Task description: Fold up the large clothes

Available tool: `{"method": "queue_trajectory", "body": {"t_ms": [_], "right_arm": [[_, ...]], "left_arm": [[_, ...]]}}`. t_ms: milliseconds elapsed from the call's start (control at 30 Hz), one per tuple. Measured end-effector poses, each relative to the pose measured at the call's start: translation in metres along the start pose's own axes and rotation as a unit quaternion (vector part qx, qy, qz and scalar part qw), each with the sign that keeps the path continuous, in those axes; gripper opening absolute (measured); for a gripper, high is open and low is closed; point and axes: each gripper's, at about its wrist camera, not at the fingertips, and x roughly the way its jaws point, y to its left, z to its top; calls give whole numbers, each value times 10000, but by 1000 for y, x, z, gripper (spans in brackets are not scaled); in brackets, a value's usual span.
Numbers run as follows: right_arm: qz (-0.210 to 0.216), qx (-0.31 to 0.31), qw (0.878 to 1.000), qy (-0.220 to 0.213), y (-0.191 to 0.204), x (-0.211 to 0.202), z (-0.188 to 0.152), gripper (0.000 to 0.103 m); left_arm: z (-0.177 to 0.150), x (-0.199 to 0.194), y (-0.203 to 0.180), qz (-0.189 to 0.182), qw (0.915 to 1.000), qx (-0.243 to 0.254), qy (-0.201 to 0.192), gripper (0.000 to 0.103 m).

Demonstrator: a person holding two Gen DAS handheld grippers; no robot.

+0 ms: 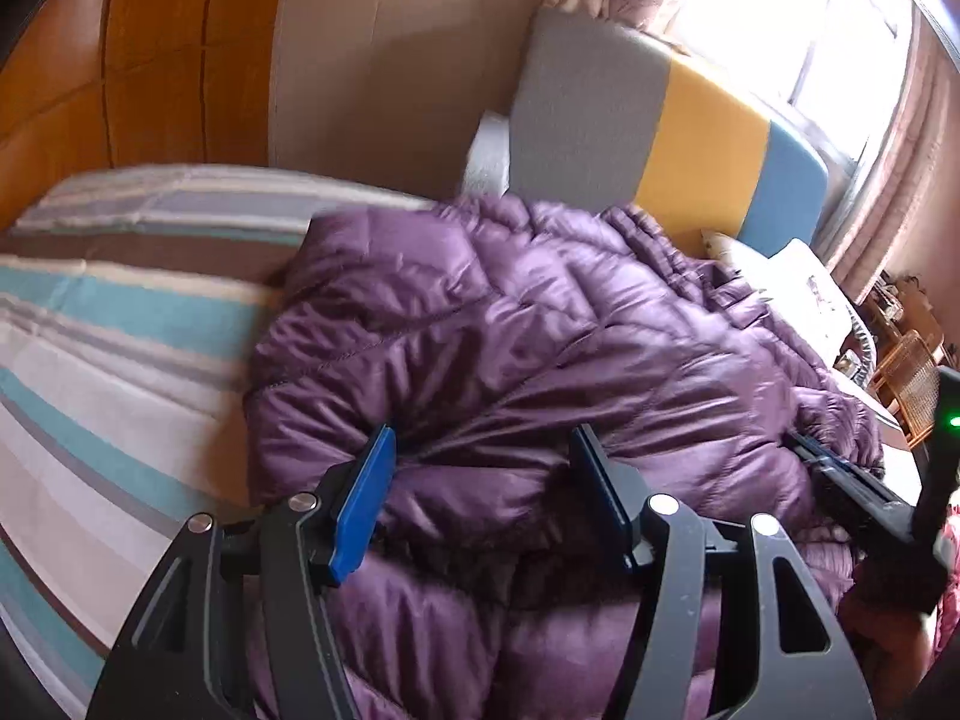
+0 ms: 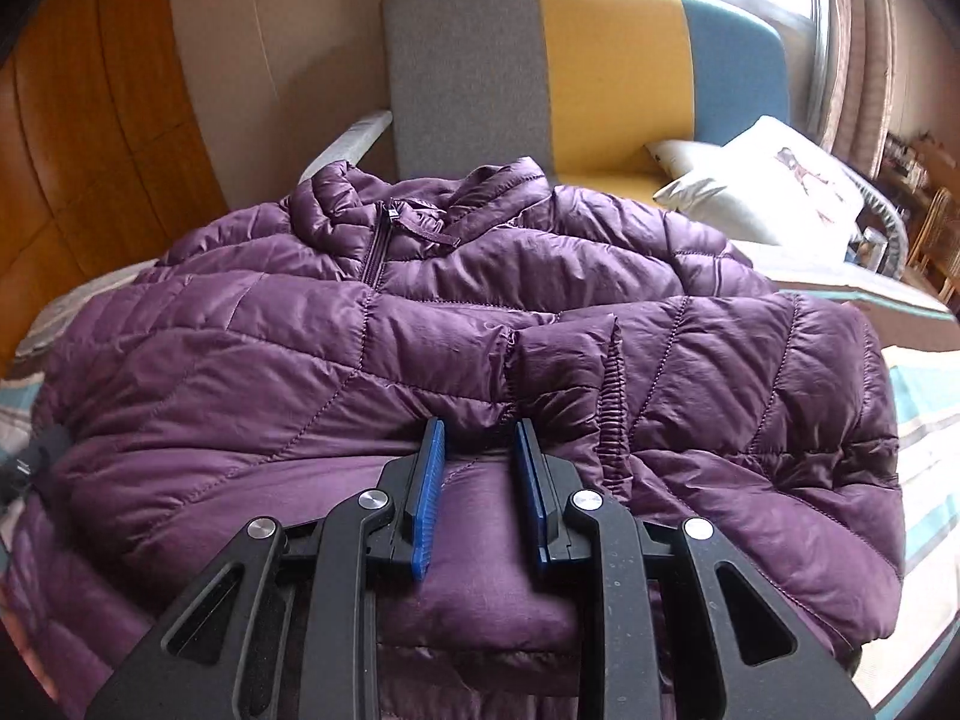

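The purple jacket [image 2: 456,360] lies spread on the striped bed [image 1: 108,324], collar toward the headboard [image 2: 600,60], with sleeves apparently folded across the front. The right claw [image 2: 477,474] stands narrow, and a puffy fold of the hem bulges up between its blue pads, so it looks pinched, though whether the pads truly bite or only flank the fabric is hard to tell. The left claw [image 1: 480,492] stands fairly wide over the jacket's near edge; fabric swells between its fingers, yet no pad plainly presses on it. The main risk is slick, springy down: a shallow pinch on the right could slip free once the fold is lifted, and the folded sleeves could slide off and undo the shape. If only one side is gripped, the hem would rise crooked and the fold would skew. The left view is smeared, so seams and the jacket's edge there are vague. The hem beneath both claws is cut off by their frames, and the jacket's underside is hidden.
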Motion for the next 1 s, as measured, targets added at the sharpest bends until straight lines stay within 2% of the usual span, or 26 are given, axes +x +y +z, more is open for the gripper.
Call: {"method": "queue_trajectory", "body": {"t_ms": [133,333,467,600,733,767,833,900,1000], "right_arm": [[-99,-62,9999,-58,4,-2,-1,24],[-174,-120,9997,-104,6,0,-1,24],[-212,-162,9996,-113,9,2,-3,24],[-284,-225,9993,-101,12,7,-3,24],[-129,-100,9998,-79,8,6,-2,24],[-56,-52,9999,-79,6,4,0,24],[228,115,9995,-160,-2,-7,1,24],[394,229,9986,-253,-8,-20,0,24],[327,196,9988,-319,-15,-36,-4,24]], "left_arm": [[19,2,-11,16,9999,145,-22,61],[37,50,4,687,9963,389,328,60],[35,64,8,993,9910,858,248,61],[36,71,14,922,9923,778,280,61],[34,62,10,998,9910,872,211,62],[32,55,7,1040,9902,918,181,64],[25,36,4,1034,9901,946,73,80],[18,18,4,846,9924,898,-32,82],[10,2,3,638,9942,867,-86,86]]}}
